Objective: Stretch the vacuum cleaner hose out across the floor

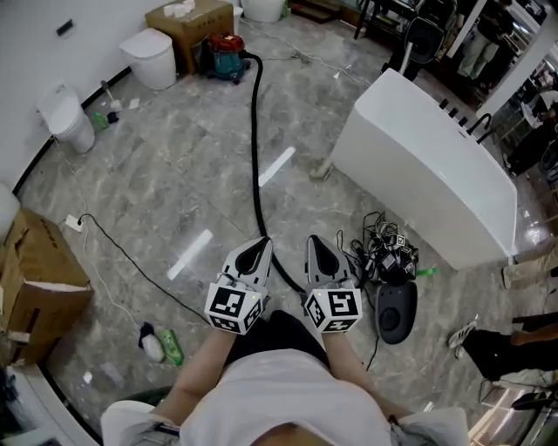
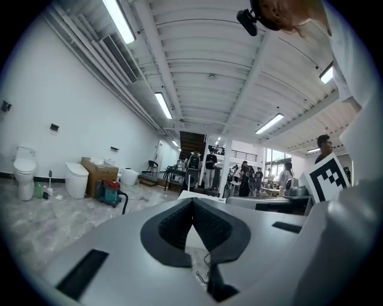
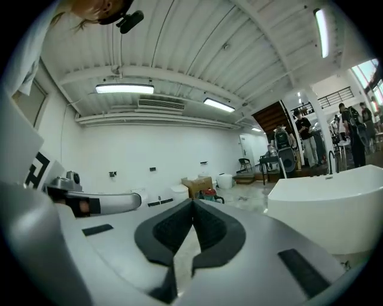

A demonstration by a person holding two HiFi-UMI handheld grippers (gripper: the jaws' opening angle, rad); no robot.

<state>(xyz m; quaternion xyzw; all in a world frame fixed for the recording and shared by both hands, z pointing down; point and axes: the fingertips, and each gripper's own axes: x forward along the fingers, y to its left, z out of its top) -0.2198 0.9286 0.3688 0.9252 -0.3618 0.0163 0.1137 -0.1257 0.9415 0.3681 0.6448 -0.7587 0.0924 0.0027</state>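
Observation:
A red and teal vacuum cleaner [image 1: 227, 54] stands by the far wall. Its black hose [image 1: 255, 148] runs in a long line over the grey floor toward me and passes below my two grippers, where its near end is hidden. My left gripper [image 1: 260, 244] and right gripper [image 1: 314, 241] hang side by side above the floor, pointing level, both shut with nothing between the jaws. In the left gripper view the shut left gripper [image 2: 192, 201] faces the vacuum cleaner [image 2: 109, 192]. In the right gripper view the shut right gripper [image 3: 192, 202] also faces the vacuum cleaner [image 3: 207, 194].
A white bathtub [image 1: 427, 165] stands to the right. A tangle of black cables [image 1: 388, 254] and a black floor nozzle [image 1: 397, 311] lie beside my right gripper. Two toilets [image 1: 65, 118] and cardboard boxes [image 1: 187, 22] line the left wall. A thin cable [image 1: 131, 261] and a green bottle [image 1: 166, 345] lie at the left.

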